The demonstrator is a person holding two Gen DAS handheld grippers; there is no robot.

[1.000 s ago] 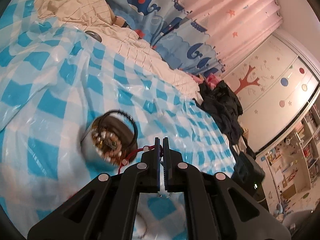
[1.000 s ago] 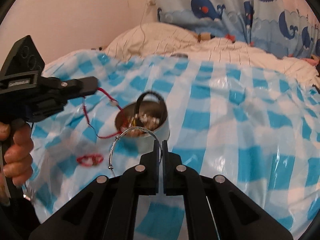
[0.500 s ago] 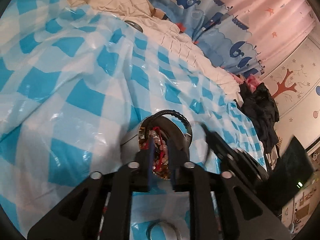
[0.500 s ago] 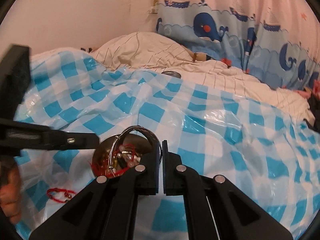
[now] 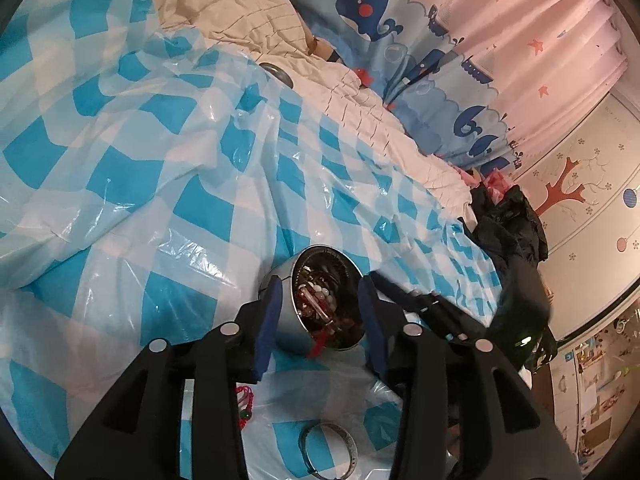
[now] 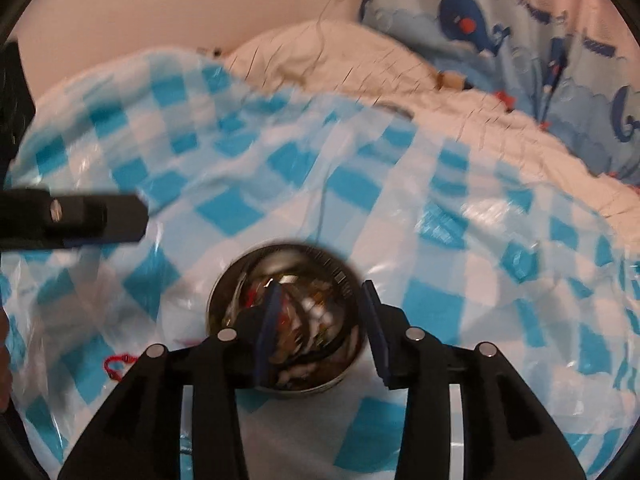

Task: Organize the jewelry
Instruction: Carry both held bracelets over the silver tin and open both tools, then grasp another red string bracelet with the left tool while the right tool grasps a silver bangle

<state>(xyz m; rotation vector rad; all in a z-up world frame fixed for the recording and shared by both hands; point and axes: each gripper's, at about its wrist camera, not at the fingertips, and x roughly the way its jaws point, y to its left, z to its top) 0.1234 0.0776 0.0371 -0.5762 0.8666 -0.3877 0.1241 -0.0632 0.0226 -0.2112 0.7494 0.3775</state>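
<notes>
A round metal tin [image 5: 280, 320] full of beads, cords and bangles sits on the blue-and-white checked plastic sheet [image 5: 168, 184]. My left gripper [image 5: 320, 312] hovers over it, jaws opening, nothing pinched between them. In the right wrist view the same tin [image 6: 224, 296] lies just under my right gripper [image 6: 320, 320], whose jaws are also opening with nothing held. The left gripper's finger [image 6: 100, 216] shows as a black bar at the left. A silver bangle [image 5: 330, 448] and a red cord bracelet [image 5: 244, 400] lie on the sheet near me; the red cord bracelet [image 6: 116, 364] shows left of the tin.
A cream quilt [image 5: 360, 120] and whale-print curtain [image 5: 400, 40] border the sheet at the back. Dark clothes [image 5: 508, 228] pile at the bed's right end. A small round grey lid [image 5: 278, 74] lies at the sheet's far edge.
Both grippers moved over the tin and opened. The red cord left the left gripper and the silver bangle left the right; both now lie in the tin.
</notes>
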